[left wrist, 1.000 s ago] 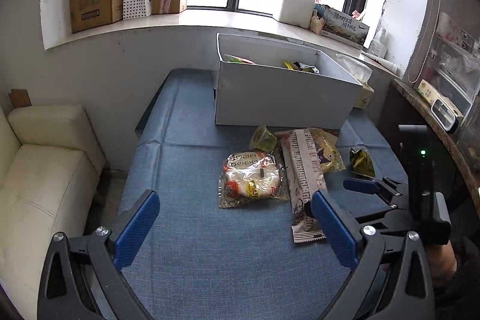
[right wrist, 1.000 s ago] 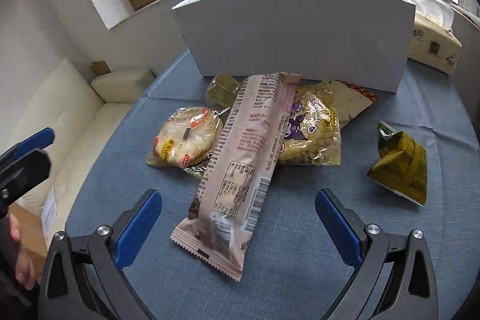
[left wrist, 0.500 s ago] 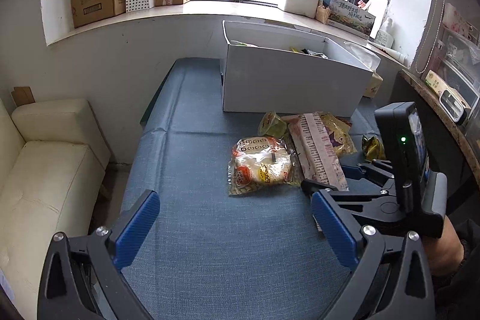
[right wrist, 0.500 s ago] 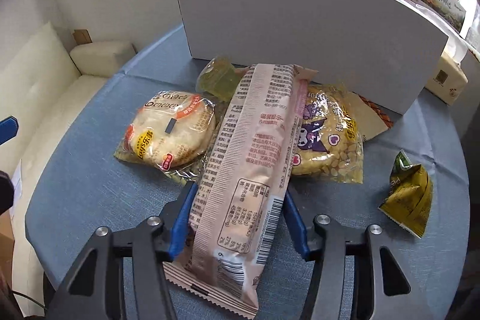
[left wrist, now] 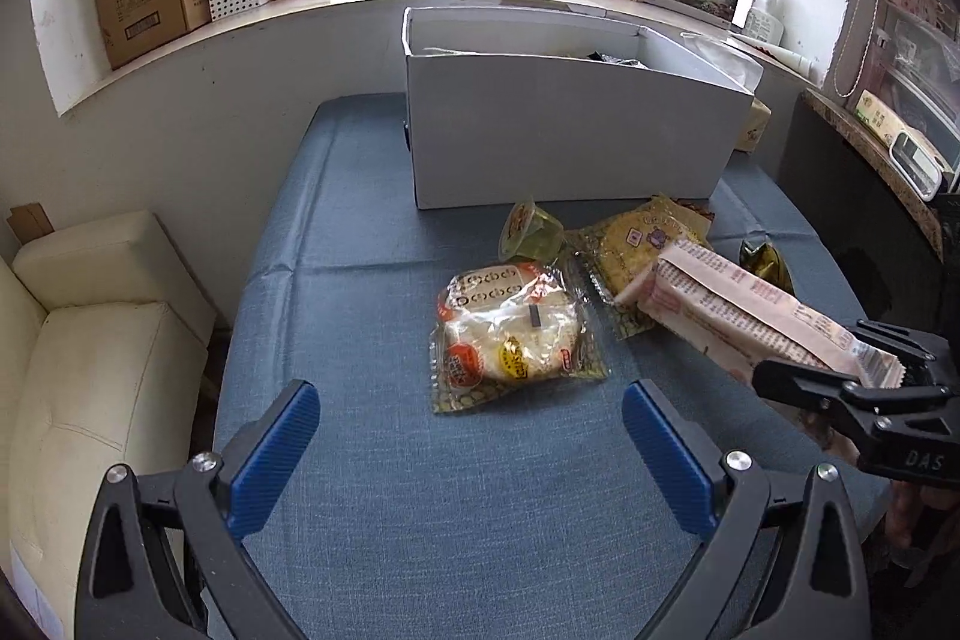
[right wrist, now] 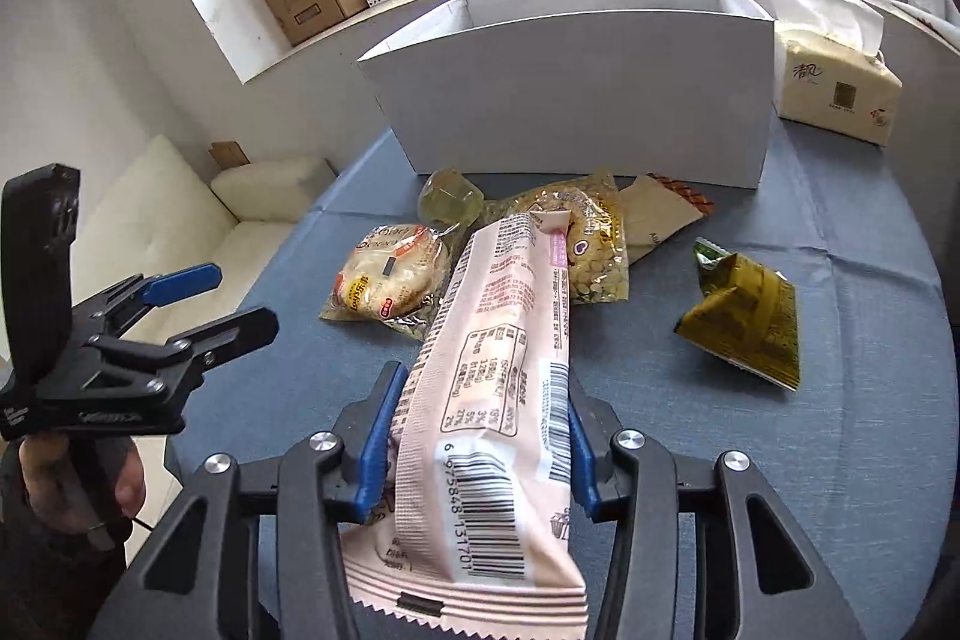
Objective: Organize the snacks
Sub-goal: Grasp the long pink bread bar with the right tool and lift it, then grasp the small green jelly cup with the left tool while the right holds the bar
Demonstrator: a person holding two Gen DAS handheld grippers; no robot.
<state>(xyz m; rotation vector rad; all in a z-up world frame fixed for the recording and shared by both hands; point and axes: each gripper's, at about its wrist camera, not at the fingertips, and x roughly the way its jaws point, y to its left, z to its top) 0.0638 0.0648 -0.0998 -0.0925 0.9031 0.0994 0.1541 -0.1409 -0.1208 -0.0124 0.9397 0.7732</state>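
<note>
Blue-clothed table (left wrist: 372, 460) below window sill; white box (right wrist: 576, 100) at rear edge. Right gripper (right wrist: 477, 436), just closing, clamps pink packet (right wrist: 498, 370); left gripper (left wrist: 468, 436) open above bare cloth.

Right gripper (right wrist: 477, 436): angling downward, jaws having just been closing, blue pads now pinching both sides of a long pink snack packet (right wrist: 504, 400). Left gripper (left wrist: 468, 436): angling downward, jaws standing wide apart, gripping nothing, handle being clutched by a hand (right wrist: 78, 484).

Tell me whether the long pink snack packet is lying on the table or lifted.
Lifted: the right gripper has just closed on the long pink snack packet, whose far end hangs above the blue tablecloth.
</note>
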